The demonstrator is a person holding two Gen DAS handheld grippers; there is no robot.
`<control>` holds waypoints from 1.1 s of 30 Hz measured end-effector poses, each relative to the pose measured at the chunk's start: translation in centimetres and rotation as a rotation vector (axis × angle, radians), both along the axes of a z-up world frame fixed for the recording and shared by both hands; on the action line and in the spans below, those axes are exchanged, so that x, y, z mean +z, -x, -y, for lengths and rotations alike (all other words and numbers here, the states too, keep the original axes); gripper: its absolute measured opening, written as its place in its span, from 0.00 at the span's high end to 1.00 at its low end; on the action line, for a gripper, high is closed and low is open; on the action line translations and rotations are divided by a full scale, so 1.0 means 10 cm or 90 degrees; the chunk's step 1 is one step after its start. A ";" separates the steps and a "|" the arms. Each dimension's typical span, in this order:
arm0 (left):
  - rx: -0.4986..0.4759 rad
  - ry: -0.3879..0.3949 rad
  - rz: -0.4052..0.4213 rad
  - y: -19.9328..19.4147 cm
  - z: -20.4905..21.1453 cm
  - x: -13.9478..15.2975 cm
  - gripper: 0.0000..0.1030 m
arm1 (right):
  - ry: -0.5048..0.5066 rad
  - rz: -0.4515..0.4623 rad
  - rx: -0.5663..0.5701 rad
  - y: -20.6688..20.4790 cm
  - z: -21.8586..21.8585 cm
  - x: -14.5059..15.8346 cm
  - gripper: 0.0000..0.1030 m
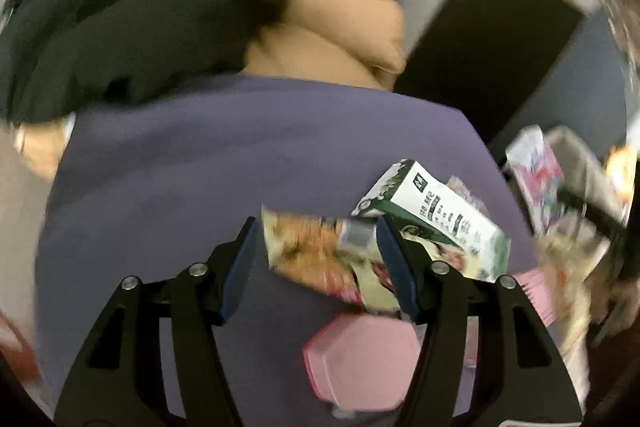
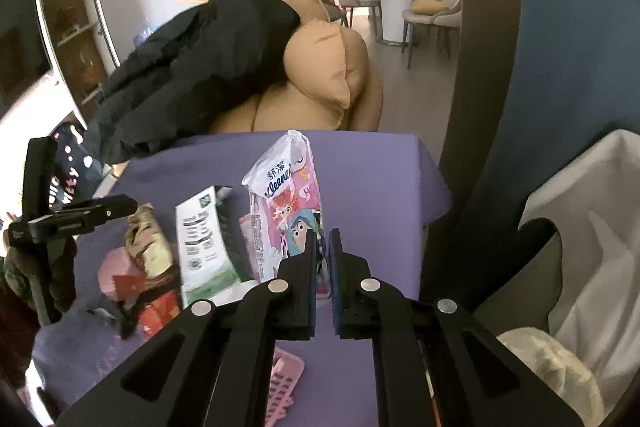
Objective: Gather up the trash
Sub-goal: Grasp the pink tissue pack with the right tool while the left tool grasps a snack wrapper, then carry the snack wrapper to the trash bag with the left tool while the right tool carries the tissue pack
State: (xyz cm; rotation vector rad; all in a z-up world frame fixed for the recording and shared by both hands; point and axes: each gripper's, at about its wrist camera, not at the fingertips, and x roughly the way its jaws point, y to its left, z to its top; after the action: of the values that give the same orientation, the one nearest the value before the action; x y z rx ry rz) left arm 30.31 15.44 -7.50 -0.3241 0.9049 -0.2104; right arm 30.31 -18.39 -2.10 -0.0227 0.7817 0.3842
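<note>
Right wrist view, left to right. At the left edge, the left gripper with fingers apart, nothing held. Beside it on the purple desk, a pile of trash: a pink container, a crumpled snack wrapper, a green-and-white carton lying flat. At centre, a Kleenex tissue pack standing upright, its lower corner gripped in the closed fingers of the right gripper. Below, a pink comb. At the lower right, a bin with a white liner.

Left wrist view: fingers open above the blurred wrapper and carton.
</note>
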 end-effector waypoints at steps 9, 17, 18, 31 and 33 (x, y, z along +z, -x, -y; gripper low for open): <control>0.053 0.038 -0.040 -0.03 0.14 -0.12 0.45 | -0.011 0.019 -0.007 0.33 0.07 -0.03 0.92; 0.050 -0.006 -0.008 -0.09 0.39 -0.04 0.79 | 0.000 0.038 -0.007 0.48 0.07 -0.03 0.92; 0.044 -0.010 0.001 -0.07 0.41 -0.01 0.80 | -0.001 0.041 -0.006 0.49 0.05 -0.02 0.92; 0.020 -0.080 0.150 0.50 0.56 0.80 0.82 | -0.017 0.083 0.009 0.73 -0.06 0.25 0.92; 0.015 -0.072 0.166 0.63 0.57 0.91 0.82 | -0.017 0.097 0.010 0.83 -0.04 0.34 0.92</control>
State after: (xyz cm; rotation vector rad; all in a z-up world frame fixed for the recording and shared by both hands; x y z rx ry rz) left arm 23.98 9.75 1.64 -0.1964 0.6517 -0.1742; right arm 22.01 -17.94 1.29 -0.0327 0.6256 0.4036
